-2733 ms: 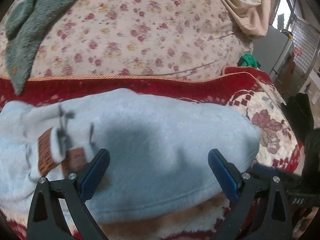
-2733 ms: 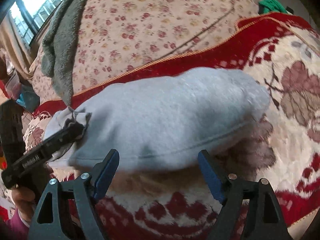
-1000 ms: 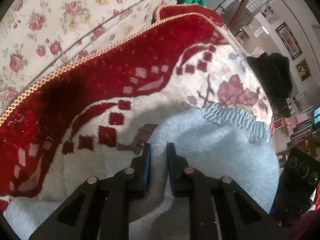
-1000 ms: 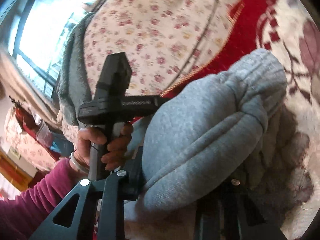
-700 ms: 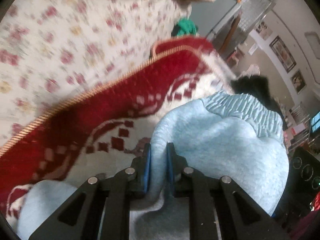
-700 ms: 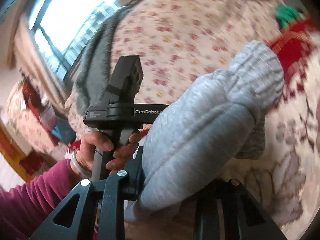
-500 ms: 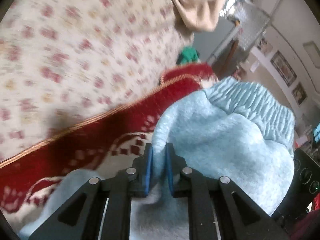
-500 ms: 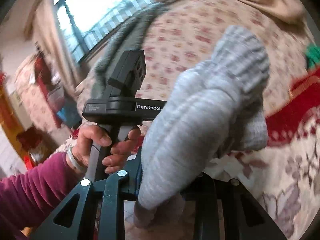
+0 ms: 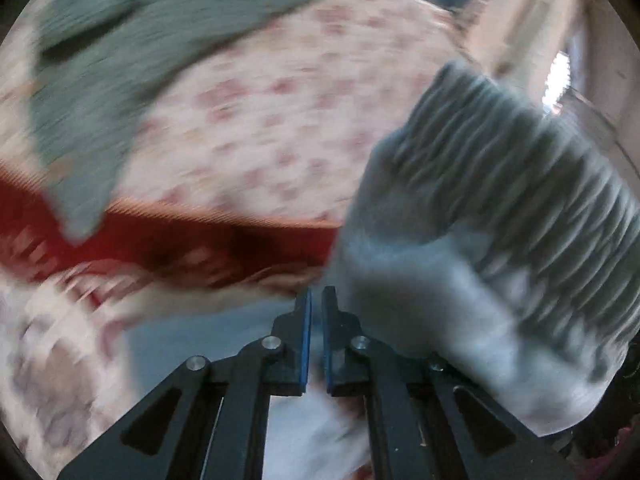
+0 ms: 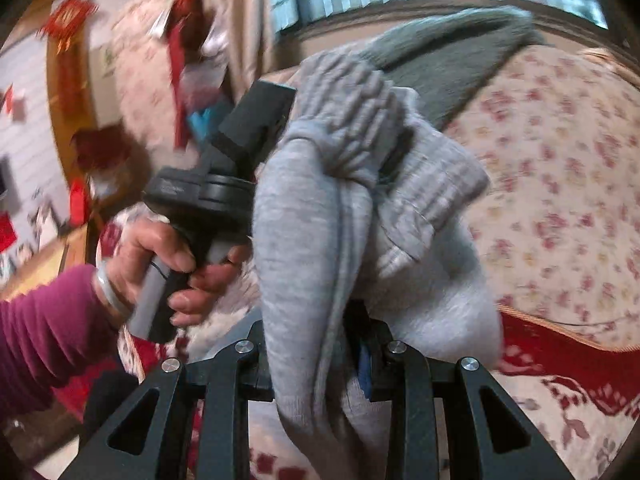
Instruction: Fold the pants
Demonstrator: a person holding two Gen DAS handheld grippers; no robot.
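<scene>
Pants (image 10: 320, 240) upright, ribbed cuff up; right gripper (image 10: 316, 364) clamps them, left gripper (image 9: 315, 336) narrow.

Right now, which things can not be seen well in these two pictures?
- Left wrist view: motion blur smears the pants and the red blanket; cloth between the left gripper jaws is unclear.
- Right wrist view: the pants cover the right gripper jaws.
- Lower pants: cut off by the bottom edges.

Both hand-held grippers are clamped: the left hand-held gripper (image 9: 315, 300) nearly closed, the right hand-held gripper (image 10: 316, 356) wider.
</scene>
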